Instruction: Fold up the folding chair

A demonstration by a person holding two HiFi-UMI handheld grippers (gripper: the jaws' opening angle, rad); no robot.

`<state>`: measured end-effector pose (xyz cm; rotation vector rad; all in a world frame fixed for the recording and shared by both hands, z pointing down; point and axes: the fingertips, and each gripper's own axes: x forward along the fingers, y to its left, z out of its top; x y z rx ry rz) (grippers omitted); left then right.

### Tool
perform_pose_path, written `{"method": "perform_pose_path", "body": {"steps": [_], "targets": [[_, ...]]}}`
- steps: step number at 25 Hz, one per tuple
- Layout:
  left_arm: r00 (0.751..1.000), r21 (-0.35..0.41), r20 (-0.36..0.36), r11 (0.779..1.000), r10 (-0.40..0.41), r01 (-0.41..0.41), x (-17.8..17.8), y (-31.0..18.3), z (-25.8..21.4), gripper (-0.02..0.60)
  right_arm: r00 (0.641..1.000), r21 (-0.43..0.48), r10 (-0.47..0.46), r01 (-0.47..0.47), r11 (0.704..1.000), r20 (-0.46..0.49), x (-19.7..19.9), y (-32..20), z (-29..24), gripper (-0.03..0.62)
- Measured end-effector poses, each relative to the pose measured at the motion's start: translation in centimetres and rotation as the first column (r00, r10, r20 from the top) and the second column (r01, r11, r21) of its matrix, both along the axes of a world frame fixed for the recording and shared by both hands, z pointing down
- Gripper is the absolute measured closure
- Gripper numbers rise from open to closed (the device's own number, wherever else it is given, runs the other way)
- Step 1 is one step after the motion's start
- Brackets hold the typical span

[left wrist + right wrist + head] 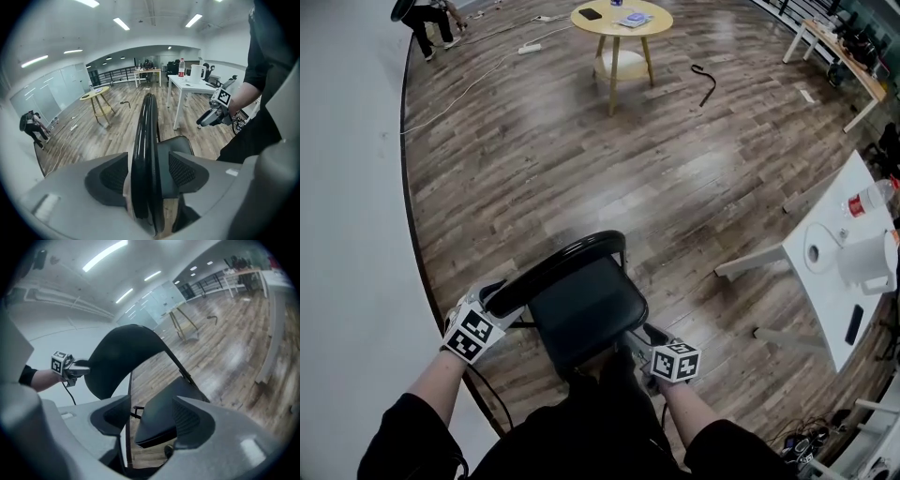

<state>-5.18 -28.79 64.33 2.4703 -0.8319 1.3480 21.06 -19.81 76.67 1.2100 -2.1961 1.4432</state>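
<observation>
The left gripper (494, 298) has its jaws wide and straddles the left end of the backrest (565, 257) without pinching it. The black chair (581, 314) stands on the floor, near, right at the person's feet. It looks not yet folded, as the seat (160, 417) still juts out from the back. The chair faces the person. Its backrest runs from near left to far right. The right gripper (645, 336) has its jaws apart at the seat's right edge and holds nothing.

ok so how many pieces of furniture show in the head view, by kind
folding chair: 1
tables: 3 (round yellow table, white table, wooden table)
total: 4
</observation>
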Motion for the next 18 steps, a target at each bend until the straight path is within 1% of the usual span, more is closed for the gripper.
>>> {"method": "perform_pose_path", "body": {"steps": [2,5,9,11,13,16,18], "targets": [[1.0,-0.018,0.01,1.0,0.002,-0.002,0.0,0.1,0.7,0.314,0.998,-0.087,0.051,-0.048,0.995,0.029,0.5,1.1,2.7,0.313],[1.0,-0.036,0.021,0.999,0.01,-0.01,0.1,0.0,1.2,0.314,0.991,-0.184,0.12,-0.109,0.977,0.05,0.9,2.4,6.6,0.292],[1.0,-0.063,0.015,0.998,0.013,-0.012,0.2,0.5,1.8,0.314,0.968,-0.311,0.234,-0.194,0.93,0.094,-0.1,3.9,11.3,0.259],[0.999,-0.073,0.038,0.997,0.023,-0.02,-0.3,0.9,2.3,0.314,0.961,-0.342,0.263,-0.221,0.913,0.081,-0.1,4.0,13.2,0.249],[0.998,-0.077,0.061,0.997,0.03,-0.025,-0.6,0.9,2.7,0.314,0.962,-0.354,0.268,-0.231,0.907,0.059,-0.2,3.8,14.6,0.246],[0.998,-0.075,0.061,0.997,0.02,-0.015,-0.5,0.8,2.8,0.311,0.962,-0.36,0.273,-0.248,0.899,0.017,-0.2,3.2,16.4,0.239],[0.998,-0.074,0.061,0.997,0.016,-0.012,-0.5,0.9,2.9,0.31,0.955,-0.366,0.297,-0.276,0.889,0.001,0.0,2.8,17.5,0.237]]}}
